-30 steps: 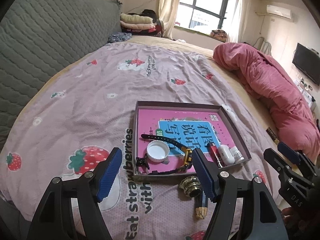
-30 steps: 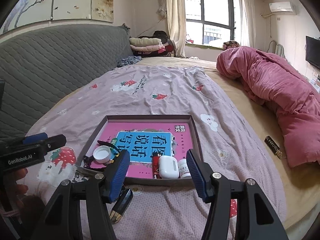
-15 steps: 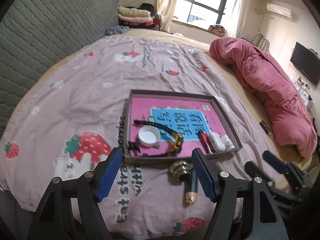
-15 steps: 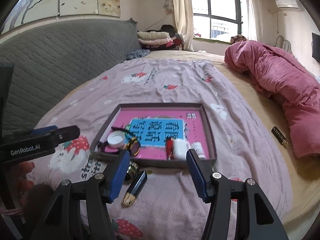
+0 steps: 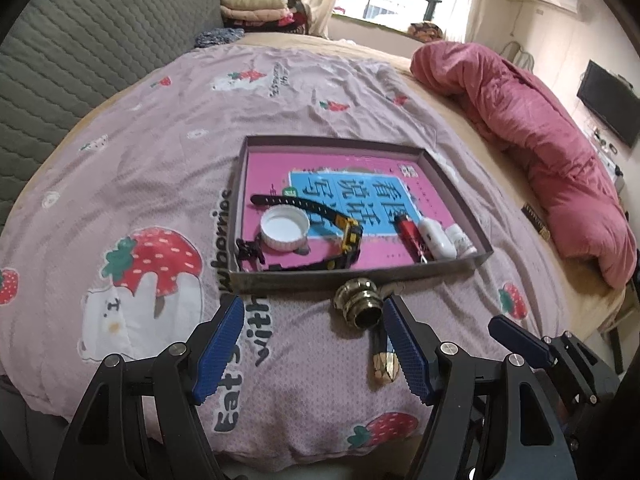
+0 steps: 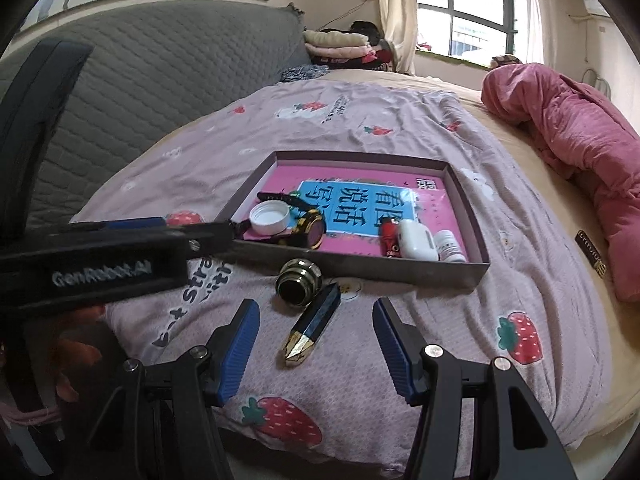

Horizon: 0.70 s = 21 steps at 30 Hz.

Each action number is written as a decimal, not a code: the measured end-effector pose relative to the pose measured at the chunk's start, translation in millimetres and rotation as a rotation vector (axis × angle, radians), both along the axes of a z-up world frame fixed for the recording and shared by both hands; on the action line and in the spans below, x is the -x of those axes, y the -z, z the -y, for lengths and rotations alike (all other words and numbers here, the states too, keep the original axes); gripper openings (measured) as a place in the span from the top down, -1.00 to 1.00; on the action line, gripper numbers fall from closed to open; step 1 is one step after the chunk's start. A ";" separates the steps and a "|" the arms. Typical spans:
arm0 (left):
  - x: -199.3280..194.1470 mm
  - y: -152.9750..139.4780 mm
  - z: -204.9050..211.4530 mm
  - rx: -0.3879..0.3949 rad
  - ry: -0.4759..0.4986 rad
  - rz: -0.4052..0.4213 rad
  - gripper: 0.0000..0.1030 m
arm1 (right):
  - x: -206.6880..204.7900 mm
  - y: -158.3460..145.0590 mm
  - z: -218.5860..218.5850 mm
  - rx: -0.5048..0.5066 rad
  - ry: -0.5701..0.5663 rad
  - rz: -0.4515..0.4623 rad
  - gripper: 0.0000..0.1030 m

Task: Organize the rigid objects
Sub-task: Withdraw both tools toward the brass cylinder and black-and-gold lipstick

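Right wrist view: the right tongs (image 6: 314, 342) hang released and empty over the bedspread (image 6: 400, 128), just in front of the tray (image 6: 460, 276). A brass fitting (image 6: 299, 282) and a dark lipstick tube (image 6: 314, 326) lie before the tray's front wall. The left tongs (image 5: 312, 344) gape too, empty.

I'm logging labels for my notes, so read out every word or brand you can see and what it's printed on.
"GenRobot.AI": side of the left gripper.
"Eat", "with": bedsheet, beside a partly hidden "strawberries".
"看图说话写": large characters on the pink book in the tray.
Too small or blurred: sheet's far print, red tube, small white bottle, dark label by the quilt.
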<state>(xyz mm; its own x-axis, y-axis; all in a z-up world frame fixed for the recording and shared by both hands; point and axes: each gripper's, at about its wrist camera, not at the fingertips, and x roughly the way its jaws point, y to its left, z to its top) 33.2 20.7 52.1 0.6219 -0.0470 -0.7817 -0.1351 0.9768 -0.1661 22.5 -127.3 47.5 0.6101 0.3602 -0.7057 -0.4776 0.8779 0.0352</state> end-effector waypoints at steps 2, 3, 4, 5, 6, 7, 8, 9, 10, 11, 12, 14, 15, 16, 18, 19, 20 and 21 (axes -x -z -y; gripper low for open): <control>-1.5 4.0 2.4 0.003 0.010 -0.012 -0.43 | 0.6 3.4 -1.7 0.000 -0.001 -0.007 -0.13; -1.8 4.6 3.5 0.004 0.013 -0.012 -0.43 | 1.0 5.3 -1.8 -0.003 0.000 -0.011 -0.13; -2.3 5.4 4.6 0.005 0.016 -0.013 -0.43 | 1.3 7.0 -1.7 -0.007 -0.001 -0.015 -0.13; -3.3 7.0 5.6 0.004 0.020 -0.015 -0.43 | 1.6 8.7 -1.7 -0.006 0.000 -0.017 -0.13; -4.1 8.2 6.2 0.003 0.022 -0.019 -0.43 | 1.7 11.5 -2.3 -0.002 0.000 -0.021 -0.13; -5.1 9.8 6.8 0.005 0.025 -0.023 -0.43 | 0.8 13.6 -3.2 0.000 0.000 -0.028 -0.13; -6.0 11.5 7.3 0.008 0.026 -0.027 -0.43 | 0.4 15.5 -3.8 0.001 0.000 -0.034 -0.13; -6.8 13.2 7.9 0.011 0.028 -0.031 -0.43 | -0.3 17.3 -4.2 0.002 0.002 -0.037 -0.13; -7.5 14.7 8.1 0.011 0.029 -0.034 -0.43 | -0.6 19.1 -4.6 0.004 0.004 -0.039 -0.13; -8.5 16.6 8.8 0.009 0.029 -0.039 -0.43 | -0.6 20.0 -4.9 0.005 0.004 -0.036 -0.13; -9.1 17.9 9.3 0.010 0.031 -0.042 -0.43 | -0.6 20.8 -5.2 0.007 0.005 -0.034 -0.13; -10.8 20.5 10.4 0.012 0.036 -0.047 -0.43 | -1.4 23.4 -5.7 0.008 0.004 -0.038 -0.13; -13.1 22.4 11.3 0.009 0.042 -0.052 -0.43 | -1.8 24.9 -5.6 0.008 0.006 -0.039 -0.13; -14.8 23.6 11.6 0.006 0.044 -0.056 -0.43 | -2.2 26.7 -6.0 0.012 0.007 -0.042 -0.13; -18.4 25.6 11.6 0.008 0.043 -0.057 -0.43 | -3.2 29.0 -5.1 0.014 0.018 -0.041 -0.13; -20.5 27.3 11.8 0.013 0.043 -0.063 -0.43 | -4.1 29.6 -4.9 0.017 0.023 -0.041 -0.13; -22.0 28.7 11.9 0.017 0.045 -0.070 -0.43 | -4.9 30.8 -4.7 0.021 0.030 -0.040 -0.13; -23.6 30.4 12.6 0.022 0.046 -0.075 -0.43 | -5.6 31.9 -4.6 0.021 0.033 -0.042 -0.13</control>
<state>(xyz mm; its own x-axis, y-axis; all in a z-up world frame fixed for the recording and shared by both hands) 56.8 8.1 21.7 0.5581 -0.0914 -0.8247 -0.1033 0.9785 -0.1783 28.1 -122.6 15.6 0.5914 0.3247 -0.7381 -0.4466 0.8940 0.0354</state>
